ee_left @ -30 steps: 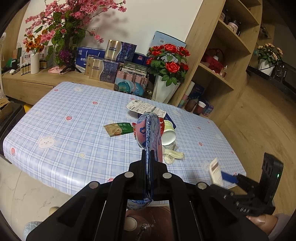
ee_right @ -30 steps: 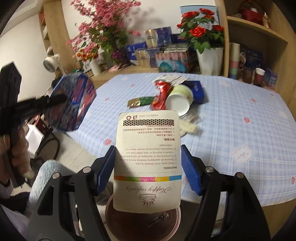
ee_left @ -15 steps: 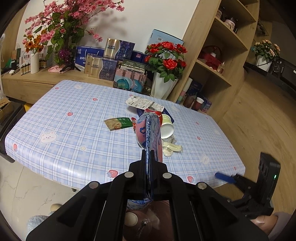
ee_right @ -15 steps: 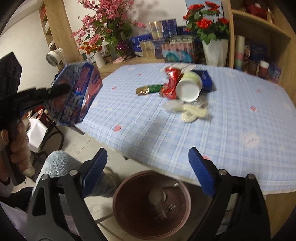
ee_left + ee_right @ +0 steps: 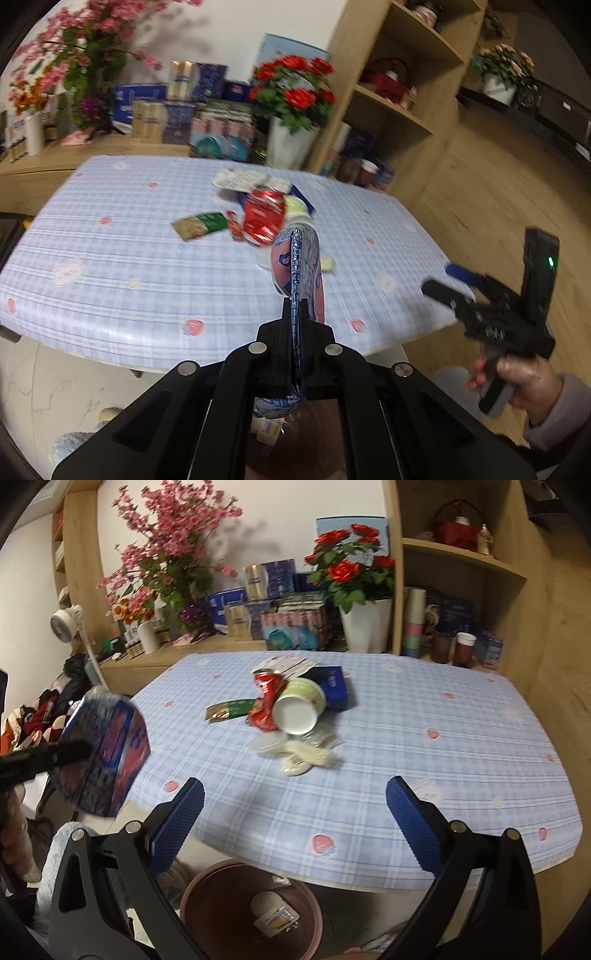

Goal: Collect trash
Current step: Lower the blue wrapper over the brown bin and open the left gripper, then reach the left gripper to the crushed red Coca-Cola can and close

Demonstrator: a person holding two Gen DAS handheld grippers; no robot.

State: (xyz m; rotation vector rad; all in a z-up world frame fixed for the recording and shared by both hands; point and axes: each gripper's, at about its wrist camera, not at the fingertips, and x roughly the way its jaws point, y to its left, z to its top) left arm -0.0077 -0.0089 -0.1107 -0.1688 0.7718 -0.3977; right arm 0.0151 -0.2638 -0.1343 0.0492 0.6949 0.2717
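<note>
My left gripper is shut on a blue and pink snack bag, held over the brown trash bin; the bag also shows in the right wrist view. My right gripper is open and empty above the bin, where a white card lies. A pile of trash lies mid-table: a crushed red can, a paper cup, a green sachet, a dark blue packet, white plastic pieces.
The table has a blue checked cloth. Behind it stand a rose vase, boxes and a pink flower arrangement. Wooden shelves stand at the right. Clothes are heaped at the left.
My right gripper opened and dropped the white card into the bin, then rose toward the table. My left gripper moved right with the snack bag still held.
</note>
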